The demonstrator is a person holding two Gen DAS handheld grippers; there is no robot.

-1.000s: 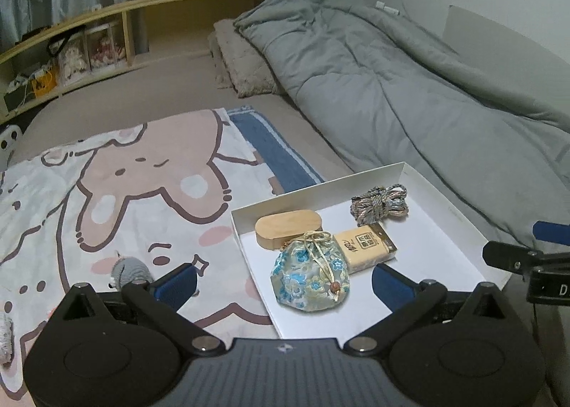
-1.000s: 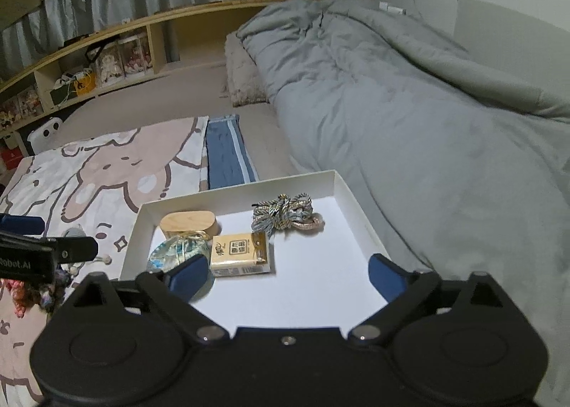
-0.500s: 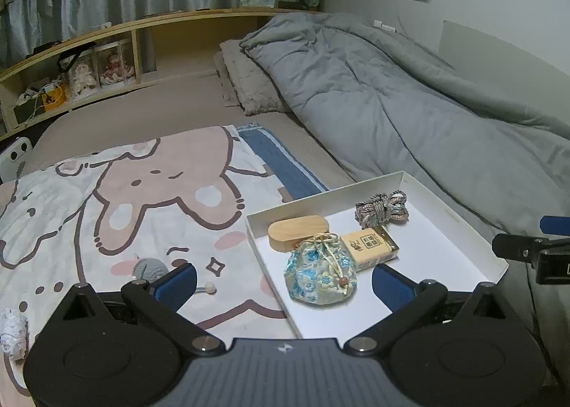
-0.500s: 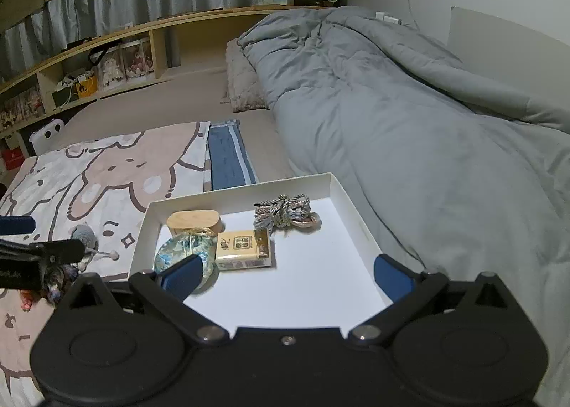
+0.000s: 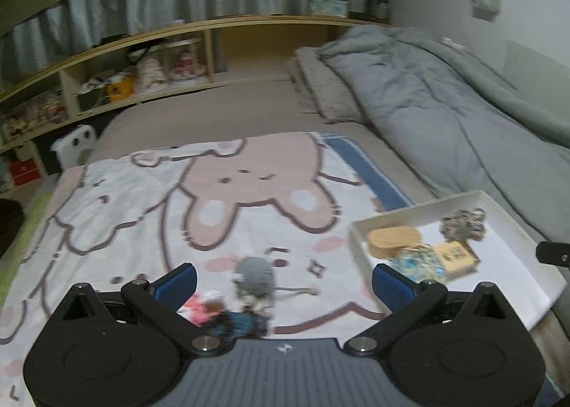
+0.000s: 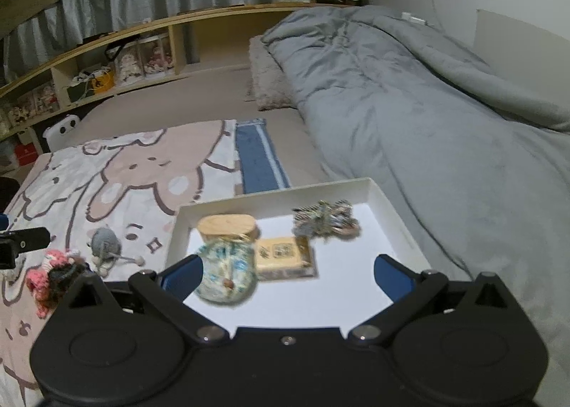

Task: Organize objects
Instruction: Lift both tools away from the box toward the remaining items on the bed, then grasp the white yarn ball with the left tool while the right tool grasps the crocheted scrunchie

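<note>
A white tray [image 6: 392, 209] lies on the bed and holds a wooden oval box [image 6: 228, 227], a floral drawstring pouch [image 6: 228, 275], a tan printed box [image 6: 285, 255] and a knotted cord bundle [image 6: 324, 220]. My right gripper [image 6: 288, 273] hovers open over the tray's near part. My left gripper [image 5: 283, 282] is open above the bunny blanket [image 5: 213, 193], with a grey knitted toy [image 5: 254, 273] between its fingers and a pink and dark knitted toy [image 5: 228, 318] just below. The same tray [image 5: 498, 202] sits at its right.
A rumpled grey duvet [image 6: 409, 104] covers the bed's right side, close behind the tray. A furry pillow [image 6: 265, 79] lies at its head. Wooden shelves [image 5: 124, 79] with small items run along the back. The right gripper's tip [image 5: 554, 253] shows at the left view's edge.
My left gripper has swung left, away from the tray and over the blanket, bringing the grey and pink toys between its fingers. The right gripper has backed off slightly from the tray.
</note>
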